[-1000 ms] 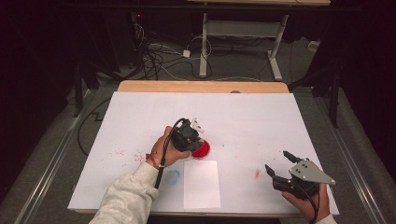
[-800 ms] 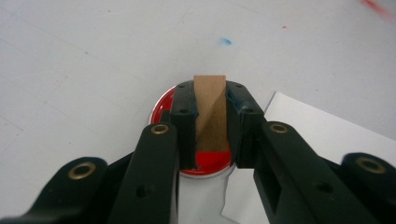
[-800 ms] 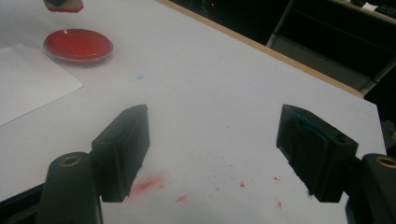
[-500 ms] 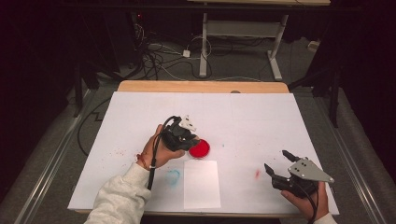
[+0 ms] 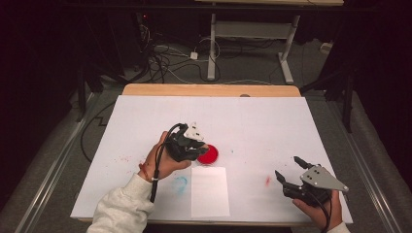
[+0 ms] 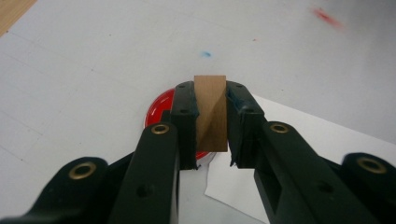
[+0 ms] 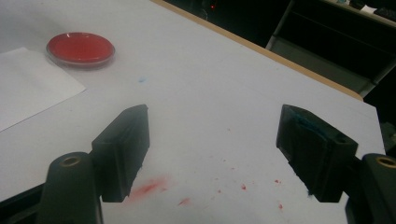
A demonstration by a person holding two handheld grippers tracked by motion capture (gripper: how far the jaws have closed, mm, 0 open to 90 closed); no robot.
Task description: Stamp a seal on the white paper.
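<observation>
Left gripper view first: the left gripper (image 6: 211, 122) is pinching a small wooden block (image 6: 211, 113), with the block being squeezed upright between the two black jaws so its top edge is poking out just above the pads. Right under and behind that block, a round red dish (image 6: 161, 108) is being partly covered by the jaws, and a white paper sheet (image 6: 299, 130) is lying just beside the dish, its corner tucked under the gripper. From the high view, the left gripper (image 5: 197, 145) is being held over the near edge of the red dish (image 5: 209, 154), with the white paper sheet (image 5: 210, 191) sitting just in front of it toward the person and a faint blue smudge (image 5: 180, 183) next to the sheet. Over on the other side, the right gripper (image 5: 291, 171) is being held well apart from all that, near the table's (image 5: 252, 111) right front corner, jaws spread wide with nothing between them. In the right gripper view, those open jaws are being pointed across the white surface, with red paint smears (image 7: 148, 187) lying between them and the red dish (image 7: 80, 48) far off at upper left.
</observation>
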